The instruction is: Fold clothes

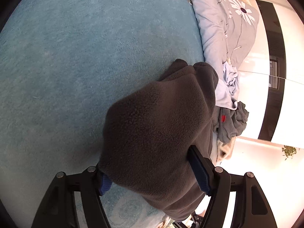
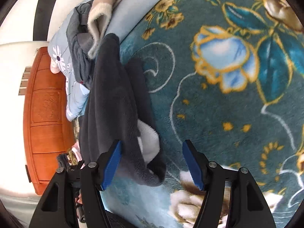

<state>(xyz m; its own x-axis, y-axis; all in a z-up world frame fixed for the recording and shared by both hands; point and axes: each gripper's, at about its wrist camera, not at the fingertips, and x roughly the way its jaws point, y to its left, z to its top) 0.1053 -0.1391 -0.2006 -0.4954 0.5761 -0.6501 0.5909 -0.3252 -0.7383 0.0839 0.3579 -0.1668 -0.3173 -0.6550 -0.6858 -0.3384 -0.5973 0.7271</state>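
Fleece fills my left gripper (image 1: 152, 171): the dark grey fleece garment (image 1: 157, 125) bulges up between its blue-padded fingers (image 1: 199, 172), which press into the cloth on both sides, so that claw is clamped on it. From the garment's far end, a heap of other clothes lies just beyond: a pale blue cloth (image 1: 228, 87) touching it, then a crumpled grey garment with a small red tag (image 1: 230, 122). A flower-printed grey quilt (image 1: 228, 24) stretches away past that heap. To the garment's other side spreads the plain teal back of the plush blanket (image 1: 85, 57). My right gripper (image 2: 152, 163) stands wide, its fingers (image 2: 112, 163) well apart and closed on nothing; the same fleece (image 2: 112, 98) hangs down in a long fold across the left pad, a white lining (image 2: 150, 142) showing at its lower edge between the pads. Beside the fleece, in the right wrist view, the blanket's printed face (image 2: 228, 95) shows blue and gold flowers on teal. Above the fleece sits a cream fuzzy cloth (image 2: 98, 24) on the grey pile, and behind it an orange wooden cabinet (image 2: 45, 114).
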